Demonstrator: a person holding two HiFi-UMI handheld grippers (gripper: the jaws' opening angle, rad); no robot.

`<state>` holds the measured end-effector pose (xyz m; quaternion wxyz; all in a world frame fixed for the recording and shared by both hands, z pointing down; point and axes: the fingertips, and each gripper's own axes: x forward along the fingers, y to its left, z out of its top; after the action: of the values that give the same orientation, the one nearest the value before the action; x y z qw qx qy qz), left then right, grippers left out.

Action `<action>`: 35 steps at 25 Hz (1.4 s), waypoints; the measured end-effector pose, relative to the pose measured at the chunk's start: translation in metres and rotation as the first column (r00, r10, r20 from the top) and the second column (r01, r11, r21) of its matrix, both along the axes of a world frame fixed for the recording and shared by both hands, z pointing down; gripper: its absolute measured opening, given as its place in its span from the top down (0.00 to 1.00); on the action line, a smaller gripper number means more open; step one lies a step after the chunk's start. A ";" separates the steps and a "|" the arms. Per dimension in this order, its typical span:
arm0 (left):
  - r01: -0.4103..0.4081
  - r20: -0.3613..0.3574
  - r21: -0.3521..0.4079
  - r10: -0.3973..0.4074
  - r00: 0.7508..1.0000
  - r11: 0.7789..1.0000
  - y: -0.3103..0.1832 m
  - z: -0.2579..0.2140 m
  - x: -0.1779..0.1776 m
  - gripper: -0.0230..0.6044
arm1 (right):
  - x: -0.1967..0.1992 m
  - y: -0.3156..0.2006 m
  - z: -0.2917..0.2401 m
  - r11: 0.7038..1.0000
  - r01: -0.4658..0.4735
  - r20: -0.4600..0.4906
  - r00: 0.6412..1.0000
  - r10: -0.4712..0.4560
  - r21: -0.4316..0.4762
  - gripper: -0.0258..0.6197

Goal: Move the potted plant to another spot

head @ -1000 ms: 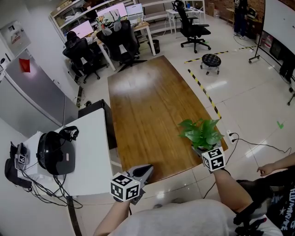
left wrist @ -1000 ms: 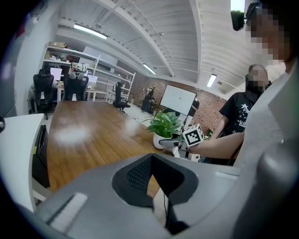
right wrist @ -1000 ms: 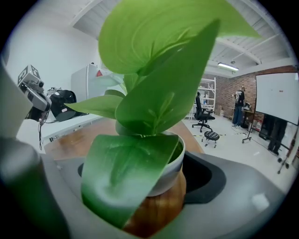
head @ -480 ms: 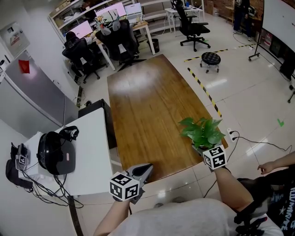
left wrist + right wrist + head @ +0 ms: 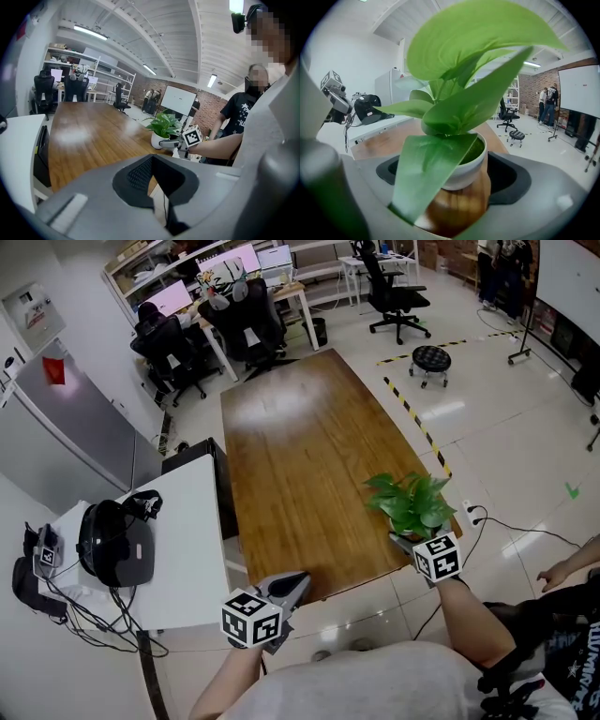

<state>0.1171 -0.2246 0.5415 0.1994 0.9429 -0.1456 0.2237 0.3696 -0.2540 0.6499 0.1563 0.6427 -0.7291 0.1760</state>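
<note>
The potted plant (image 5: 410, 505), green leaves in a white pot (image 5: 465, 169), stands on the brown wooden table (image 5: 300, 456) near its front right corner. My right gripper (image 5: 405, 538) reaches round the pot from the front. Its jaws are opening: the pot sits between them, and a gap shows beside the right pad, while a leaf hides the left one. The left gripper view shows the same plant (image 5: 164, 125) with the right gripper (image 5: 167, 144) at its base. My left gripper (image 5: 296, 583) hovers at the table's front edge, shut and holding nothing.
A white desk (image 5: 192, 549) with a black headset (image 5: 112, 545) stands left of the table, and a black cabinet (image 5: 199, 465) lies between them. Office chairs (image 5: 248, 329) and a stool (image 5: 429, 362) stand beyond. A cable (image 5: 511, 531) runs over the floor at the right, near a person's hand (image 5: 562, 573).
Both grippers stay where they were, and the plant has not moved. The hand at the right edge has shifted a little to the right.
</note>
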 end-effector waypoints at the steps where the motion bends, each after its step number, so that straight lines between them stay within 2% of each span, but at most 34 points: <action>1: 0.005 0.000 0.001 -0.005 1.000 1.000 0.000 0.000 0.000 0.97 | 0.000 0.002 0.000 1.000 0.001 0.001 1.000 -0.001 0.000 0.20; 9: 0.026 -0.002 0.037 -0.026 1.000 0.999 0.008 -0.007 0.000 0.97 | -0.003 0.027 -0.026 1.000 0.002 -0.004 1.000 -0.002 0.026 0.21; 14: 0.031 -0.017 0.068 -0.030 0.999 0.997 0.018 -0.016 0.000 0.97 | -0.004 0.065 -0.056 0.999 -0.027 0.020 0.999 0.027 0.040 0.34; 16: 0.034 -0.032 0.081 -0.032 0.999 0.996 0.024 -0.022 -0.001 0.97 | -0.008 0.088 -0.069 0.998 -0.044 0.058 0.997 0.041 0.044 0.37; 19: 0.045 -0.052 0.106 -0.039 0.998 0.993 0.036 -0.029 -0.005 0.97 | -0.020 0.123 -0.089 0.997 -0.054 0.138 0.989 0.046 0.061 0.51; 21: 0.055 -0.060 0.114 -0.049 0.997 0.992 0.045 -0.031 -0.013 0.97 | -0.038 0.141 -0.104 0.996 -0.035 0.173 0.985 0.019 0.087 0.59; 25: 0.084 -0.078 0.130 -0.074 0.994 0.988 0.075 -0.036 -0.042 0.97 | -0.096 0.168 -0.133 0.990 0.061 0.214 0.973 -0.087 0.127 0.67; 31: 0.125 -0.090 0.164 -0.111 0.990 0.979 0.159 -0.050 -0.109 0.97 | -0.193 0.235 -0.164 0.971 0.189 0.253 0.942 -0.221 0.144 0.71; 35: 0.137 -0.110 0.175 -0.118 0.987 0.975 0.224 -0.071 -0.156 0.97 | -0.258 0.286 -0.187 0.950 0.270 0.236 0.924 -0.301 0.153 0.71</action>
<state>-0.0386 -0.0011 0.4709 0.1333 0.9558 -0.2156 0.1491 0.1115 0.0316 0.4630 0.0463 0.5093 -0.8382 0.1897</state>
